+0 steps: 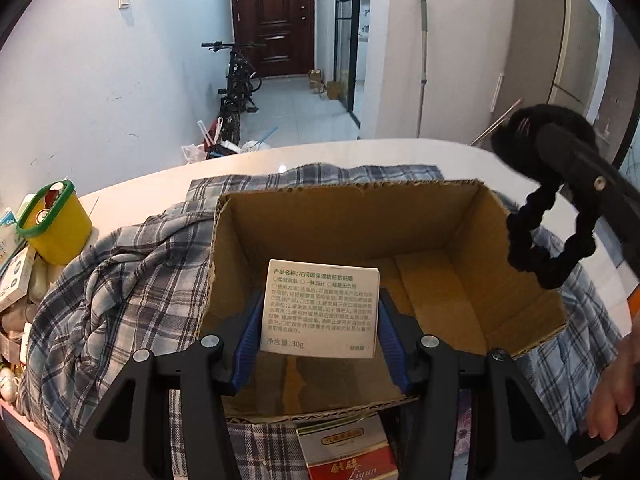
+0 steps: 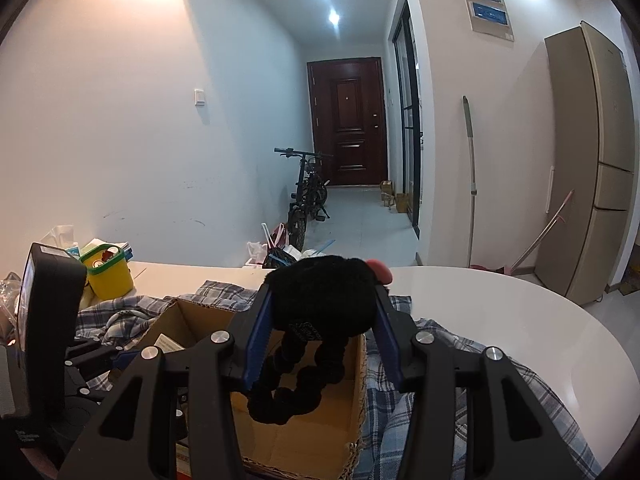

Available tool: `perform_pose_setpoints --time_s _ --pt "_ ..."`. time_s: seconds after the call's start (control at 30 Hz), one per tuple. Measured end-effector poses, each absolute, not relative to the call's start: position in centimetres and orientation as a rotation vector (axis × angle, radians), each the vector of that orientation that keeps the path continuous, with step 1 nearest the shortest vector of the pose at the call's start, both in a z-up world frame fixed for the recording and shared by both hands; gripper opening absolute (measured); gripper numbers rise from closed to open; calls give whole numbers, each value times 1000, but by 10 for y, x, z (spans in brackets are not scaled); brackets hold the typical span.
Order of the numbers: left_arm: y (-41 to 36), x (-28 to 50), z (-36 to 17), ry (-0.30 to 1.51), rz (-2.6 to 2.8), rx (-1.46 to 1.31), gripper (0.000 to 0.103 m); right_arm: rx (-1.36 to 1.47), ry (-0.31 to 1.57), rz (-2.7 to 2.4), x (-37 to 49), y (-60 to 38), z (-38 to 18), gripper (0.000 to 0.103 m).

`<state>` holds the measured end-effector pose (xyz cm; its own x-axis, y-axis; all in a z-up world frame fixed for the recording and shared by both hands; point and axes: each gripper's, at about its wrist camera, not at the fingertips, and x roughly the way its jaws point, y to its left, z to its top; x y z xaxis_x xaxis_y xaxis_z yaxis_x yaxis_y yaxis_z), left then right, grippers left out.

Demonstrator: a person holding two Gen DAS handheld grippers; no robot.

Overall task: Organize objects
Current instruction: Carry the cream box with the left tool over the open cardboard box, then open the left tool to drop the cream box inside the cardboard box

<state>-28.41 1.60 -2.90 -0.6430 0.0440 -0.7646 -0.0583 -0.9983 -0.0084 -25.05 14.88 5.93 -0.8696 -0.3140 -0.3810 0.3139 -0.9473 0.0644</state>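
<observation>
Left wrist view: the left tongs (image 1: 320,320) are clenched on a small white carton (image 1: 320,312), held inside the open cardboard box (image 1: 460,216), low over its floor, printed face up. The box sits on a plaid cloth (image 1: 120,280) on the white surface (image 1: 360,152). The black plush toy (image 1: 544,184) hangs at the box's right wall.

Right wrist view: the right tongs (image 2: 320,320) are grasping the plush toy (image 2: 320,292), its knobbly legs dangling straight down into the box (image 2: 304,412). The left tongs look nearer the floor; release likely comes next.

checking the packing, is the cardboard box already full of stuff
No, the cardboard box shows bare floor, with only the white carton in the left gripper over it.
</observation>
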Motion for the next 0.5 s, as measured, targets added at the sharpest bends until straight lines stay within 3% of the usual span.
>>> perform_pose_setpoints --time_s 0.3,0.5 --pt "19 -285 -33 65 2795 -1324 56 529 11 -2767 -248 146 61 47" --pt "22 -284 -28 101 2808 -1287 66 535 -52 -2775 -250 152 62 47"
